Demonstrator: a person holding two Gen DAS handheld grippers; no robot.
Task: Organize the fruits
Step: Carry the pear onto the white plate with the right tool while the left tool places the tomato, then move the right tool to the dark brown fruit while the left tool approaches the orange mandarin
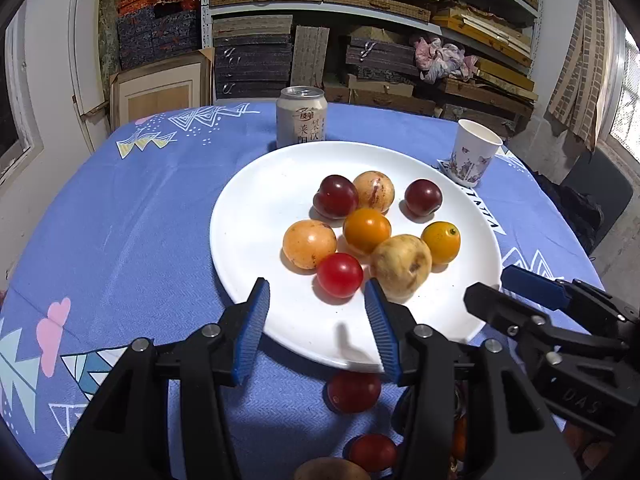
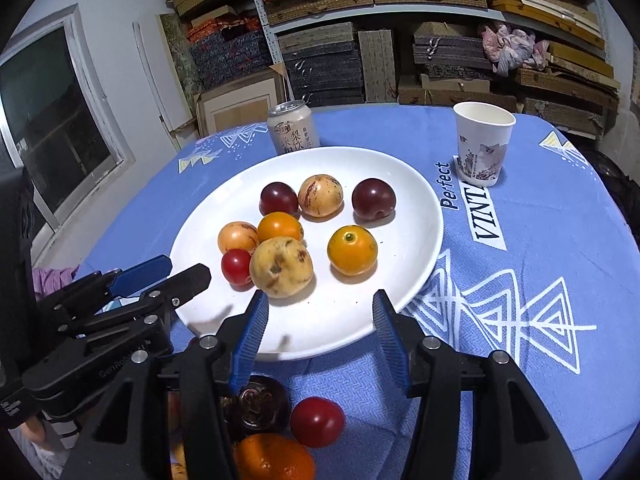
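A white plate (image 1: 260,216) (image 2: 400,248) holds several fruits: dark plums, pale yellow-brown fruits, orange tomatoes and a red tomato (image 1: 340,275) (image 2: 236,266). My left gripper (image 1: 316,312) is open and empty over the plate's near rim, just short of the red tomato. My right gripper (image 2: 320,320) is open and empty over the plate's near edge, close to a pale fruit (image 2: 281,267). Each gripper shows in the other's view, the right one (image 1: 516,292) and the left one (image 2: 180,272). Loose fruits lie on the cloth below the plate: a red tomato (image 1: 354,391) (image 2: 317,421) and an orange (image 2: 274,458).
A drink can (image 1: 301,118) (image 2: 293,128) stands behind the plate and a paper cup (image 1: 474,152) (image 2: 483,142) at the back right, on a blue patterned tablecloth (image 1: 140,220). A dark round lid or jar (image 2: 256,406) sits beside the loose fruit. Shelves of boxes fill the background.
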